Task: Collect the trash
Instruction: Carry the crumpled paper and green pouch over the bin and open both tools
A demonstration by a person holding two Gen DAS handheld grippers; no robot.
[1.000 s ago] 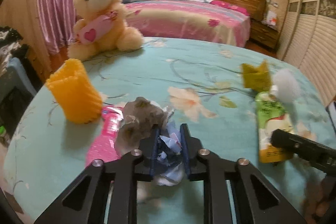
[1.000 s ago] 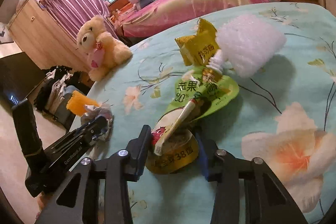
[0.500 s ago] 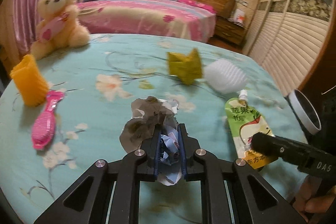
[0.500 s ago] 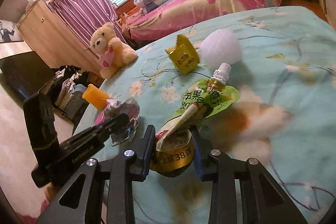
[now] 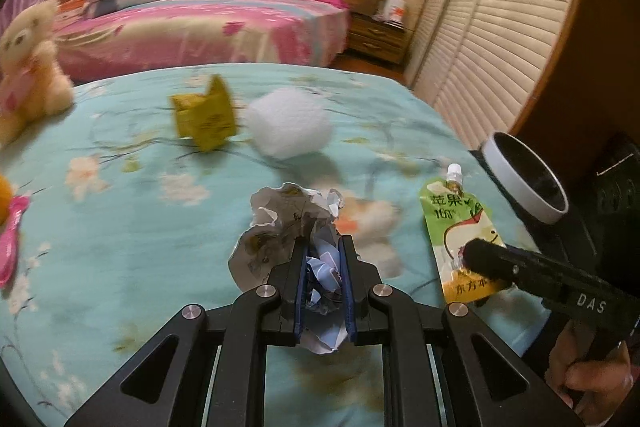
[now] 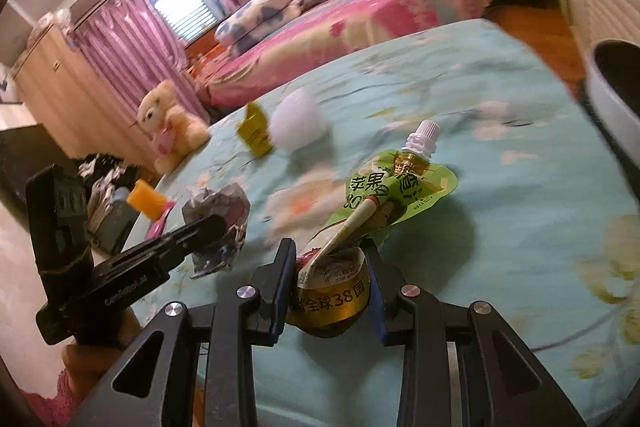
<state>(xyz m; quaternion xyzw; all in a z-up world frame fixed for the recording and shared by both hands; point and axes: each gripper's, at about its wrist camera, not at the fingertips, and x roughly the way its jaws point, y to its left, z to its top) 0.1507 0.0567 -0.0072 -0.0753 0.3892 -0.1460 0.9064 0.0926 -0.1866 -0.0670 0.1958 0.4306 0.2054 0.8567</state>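
A: Over the near edge of the bedspread [image 5: 120, 227], the left gripper [image 5: 323, 277] clamps a paper wad [image 5: 288, 223]; the right gripper [image 6: 326, 285] pinches a juice pouch [image 6: 380, 203].

B: Neither binned yet; the bin [image 5: 524, 183] waits right. The wrapper [image 5: 204, 117] and foam [image 5: 288, 123] remain farther off. The pouch's long axis runs away, spout far.

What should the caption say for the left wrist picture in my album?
Left hand-held gripper clamps crumpled paper above the flowery bedspread, white bin nearby.
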